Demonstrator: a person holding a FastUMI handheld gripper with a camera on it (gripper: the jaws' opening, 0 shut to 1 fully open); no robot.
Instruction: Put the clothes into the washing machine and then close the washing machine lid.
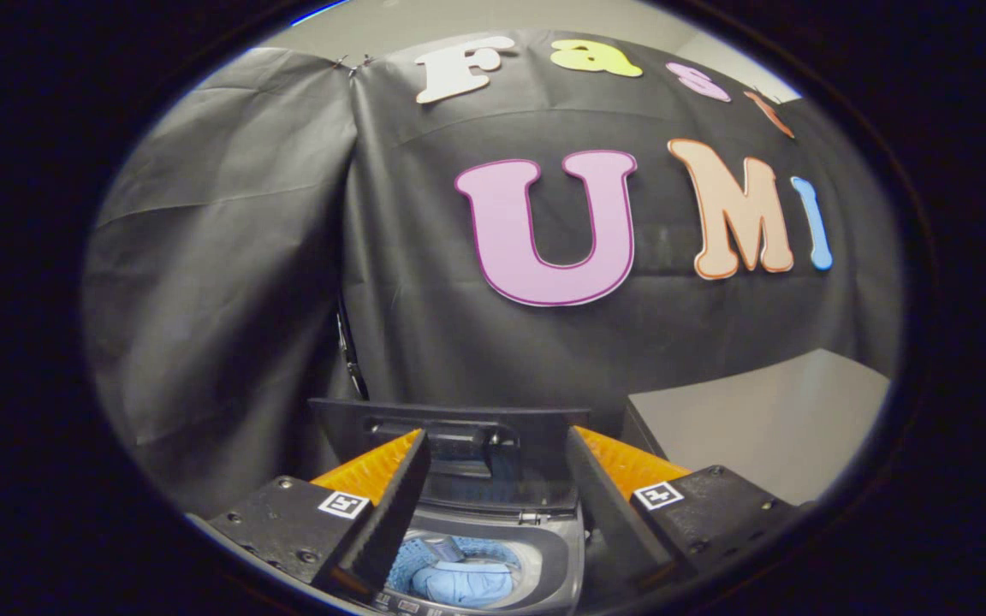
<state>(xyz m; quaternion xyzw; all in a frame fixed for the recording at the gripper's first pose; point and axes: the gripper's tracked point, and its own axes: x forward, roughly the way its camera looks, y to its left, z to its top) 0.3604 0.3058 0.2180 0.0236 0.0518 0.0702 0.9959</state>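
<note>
A small top-loading washing machine (557, 547) stands just ahead of and below my fingers. Its dark lid (459, 428) is raised upright behind the tub opening. Light blue clothes (463, 577) lie inside the drum, seen down between the fingers. My gripper (497, 453) hovers above the machine, open, its fingertips level with the upright lid and one on each side of it. Nothing is held between the fingers.
A pale grey tabletop (767, 419) lies to the right of the machine. Black cloth walls (228, 282) close off the back and left. A thin dark cable (347, 346) hangs along the wall's corner behind the machine.
</note>
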